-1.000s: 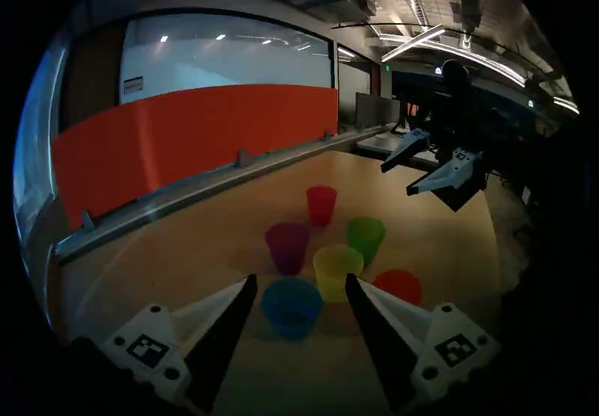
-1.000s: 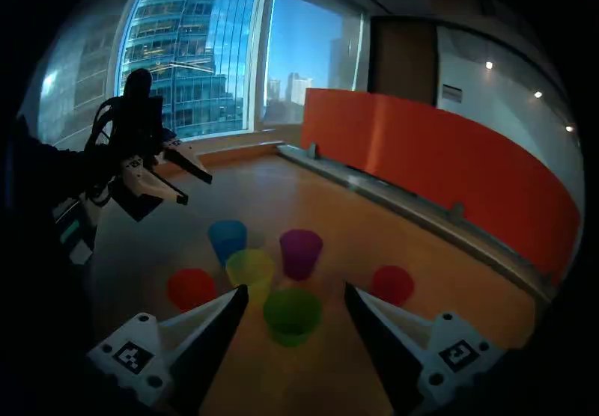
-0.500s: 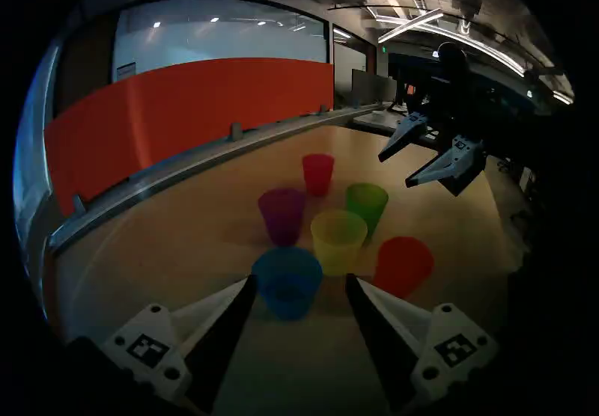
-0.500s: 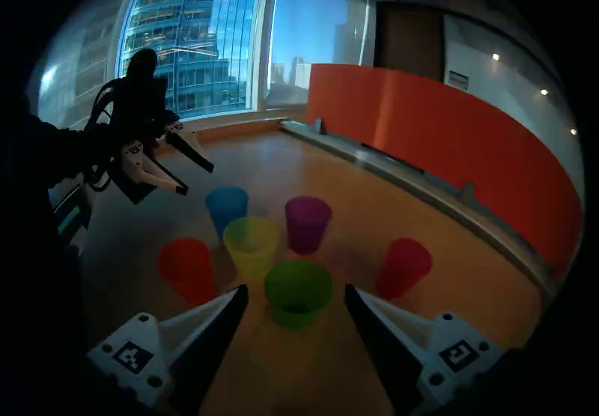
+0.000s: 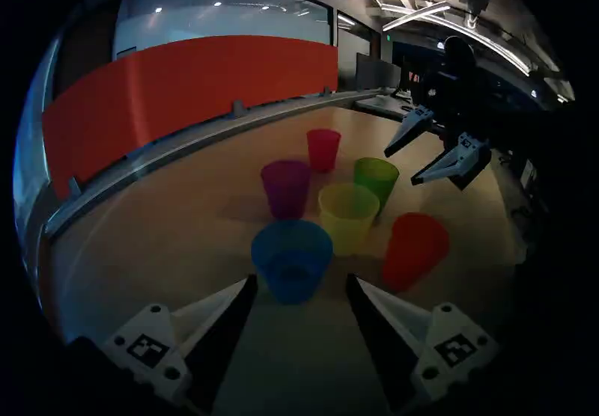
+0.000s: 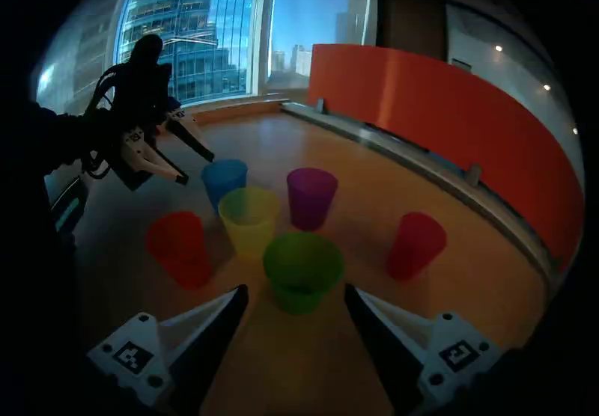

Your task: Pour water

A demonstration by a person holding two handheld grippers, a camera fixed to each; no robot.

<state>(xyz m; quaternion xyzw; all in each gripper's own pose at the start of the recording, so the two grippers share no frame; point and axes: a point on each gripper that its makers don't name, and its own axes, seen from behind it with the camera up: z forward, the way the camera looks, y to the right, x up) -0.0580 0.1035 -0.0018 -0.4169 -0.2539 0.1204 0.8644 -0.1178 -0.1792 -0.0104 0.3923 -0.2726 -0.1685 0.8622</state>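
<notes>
- The left tool (image 5: 299, 278) is open and holds nothing. Its two fingers stand apart just in front of the blue cup (image 5: 292, 259) and do not touch it.
- The right tool (image 6: 294, 289) is also open and empty. The green cup (image 6: 303, 270) stands just ahead of its gap, on the opposite side of the group.
- Six cups stand upright and close together on the tabletop (image 5: 172, 229). The yellow cup (image 5: 348, 214) is between the blue one and the green one. In the left gripper view the orange-red cup (image 5: 414, 248) is just beside it on the right.
- Farther in that view stand the purple cup (image 5: 285, 188) and, last, the red cup (image 5: 323, 149).
- Whether any cup has water I cannot tell; the insides are too dark.
- The risk, in my judgement: the cups are so near each other that a finger going wide around the blue or green cup may push the yellow neighbour over. The cups look light and tapered, so a weak grip may let one slip, and a fast tilt may spill water.
</notes>
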